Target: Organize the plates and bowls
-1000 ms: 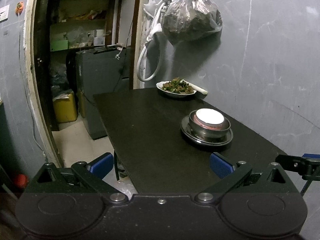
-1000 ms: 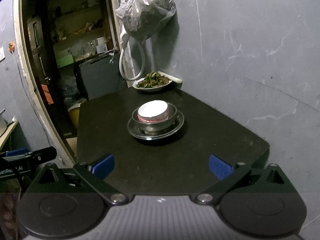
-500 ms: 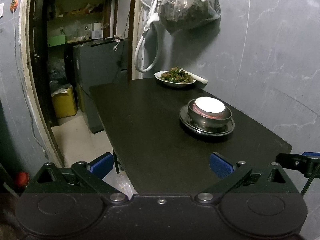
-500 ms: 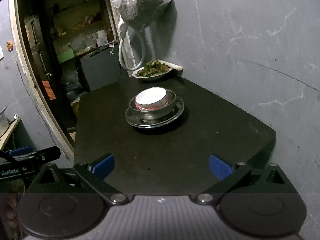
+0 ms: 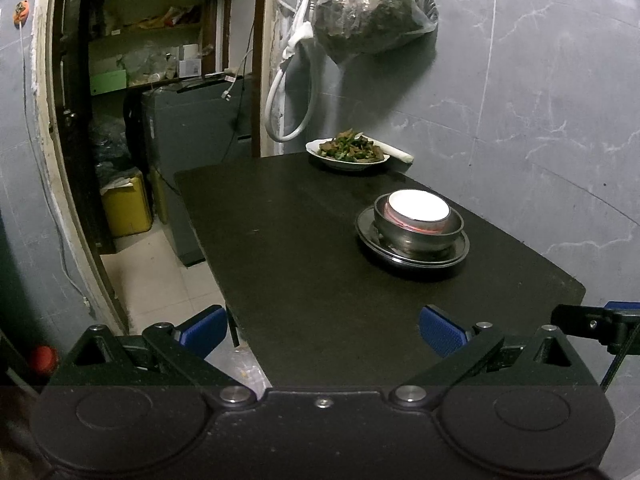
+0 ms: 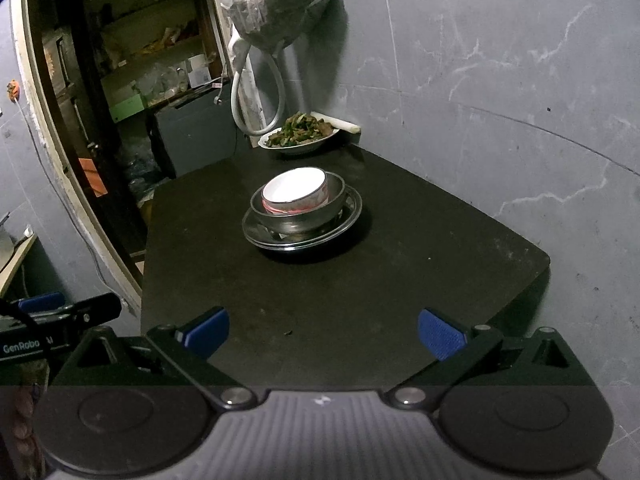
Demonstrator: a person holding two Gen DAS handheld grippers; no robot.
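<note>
A stack stands on the black table (image 5: 288, 264) (image 6: 420, 248): a white bowl (image 5: 418, 206) (image 6: 295, 189) with a pink outside sits inside a steel bowl (image 5: 420, 232) (image 6: 304, 216), which rests on steel plates (image 5: 412, 254) (image 6: 348, 216). Both grippers hover over the table's near edge, well short of the stack. My left gripper (image 5: 322, 330) is open and holds nothing. My right gripper (image 6: 322, 332) is likewise open and empty. The right gripper shows at the right edge of the left wrist view, the left gripper at the left edge of the right wrist view.
A white plate of cooked greens (image 5: 347, 151) (image 6: 299, 133) sits at the table's far corner by the grey wall. A plastic bag (image 5: 372, 8) (image 6: 280, 0) and a white hose (image 5: 290, 92) hang above it. A doorway with a yellow canister (image 5: 127, 204) is on the left.
Both grippers have pulled back and risen slightly; the stack looks a little farther off and is seen from higher. Nothing on the table has moved.
</note>
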